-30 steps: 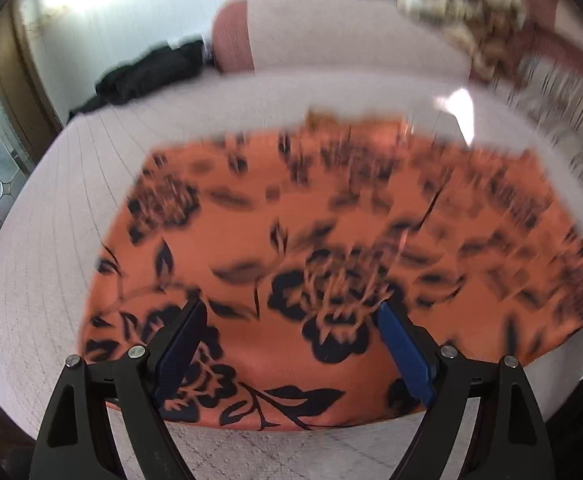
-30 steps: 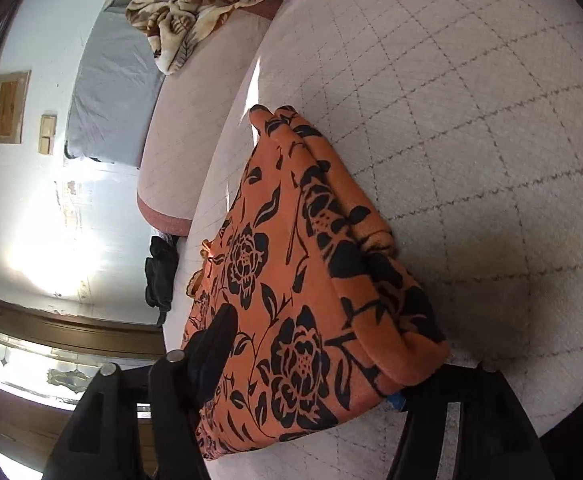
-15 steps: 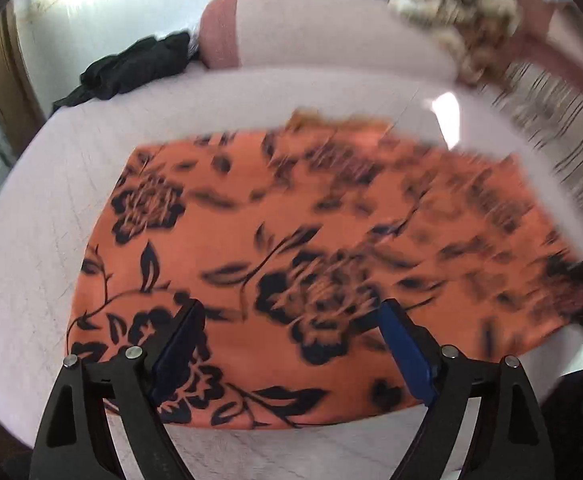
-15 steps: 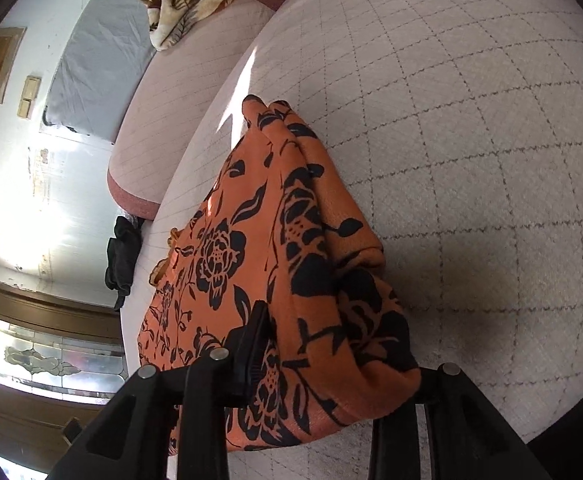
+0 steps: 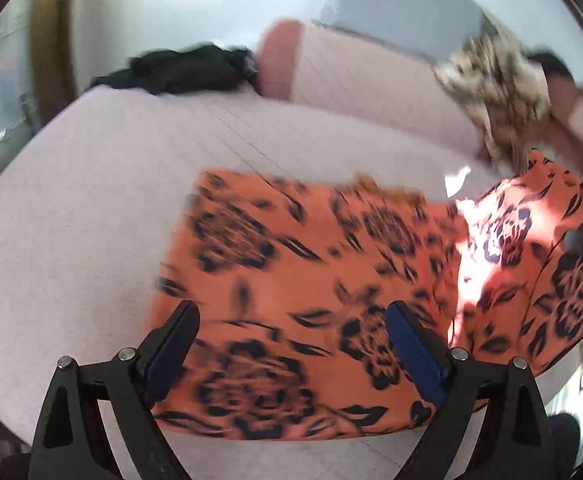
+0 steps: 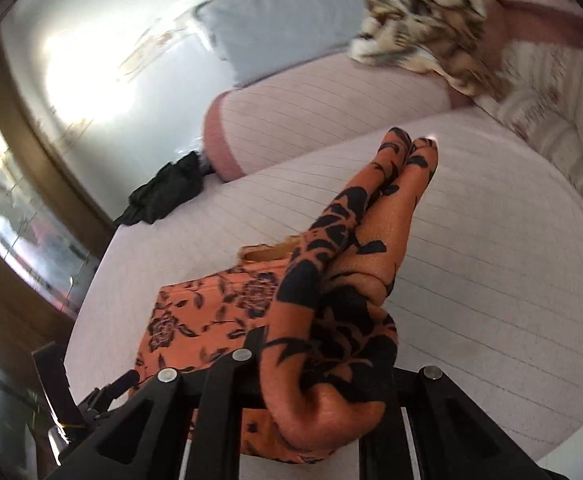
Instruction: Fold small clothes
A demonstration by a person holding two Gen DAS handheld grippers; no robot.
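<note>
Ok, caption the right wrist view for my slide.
Right tongs clamp the orange floral garment's bunched edge, raised above the quilted bed.

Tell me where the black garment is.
The black garment lies at the bed's far left edge in both views, beside the pink bolster.

Orange black-floral garment (image 5: 299,304) on pink bed, right edge lifted, bunched.

- The orange cloth with black flower print (image 5: 311,280) is smeared by motion blur in the left wrist view; its right part runs off the frame edge.
- In the right wrist view, bunched cloth hides the right gripper (image 6: 323,368) fingertips.
- The mottled brown-and-cream blanket (image 5: 495,96) is blurred.
</note>
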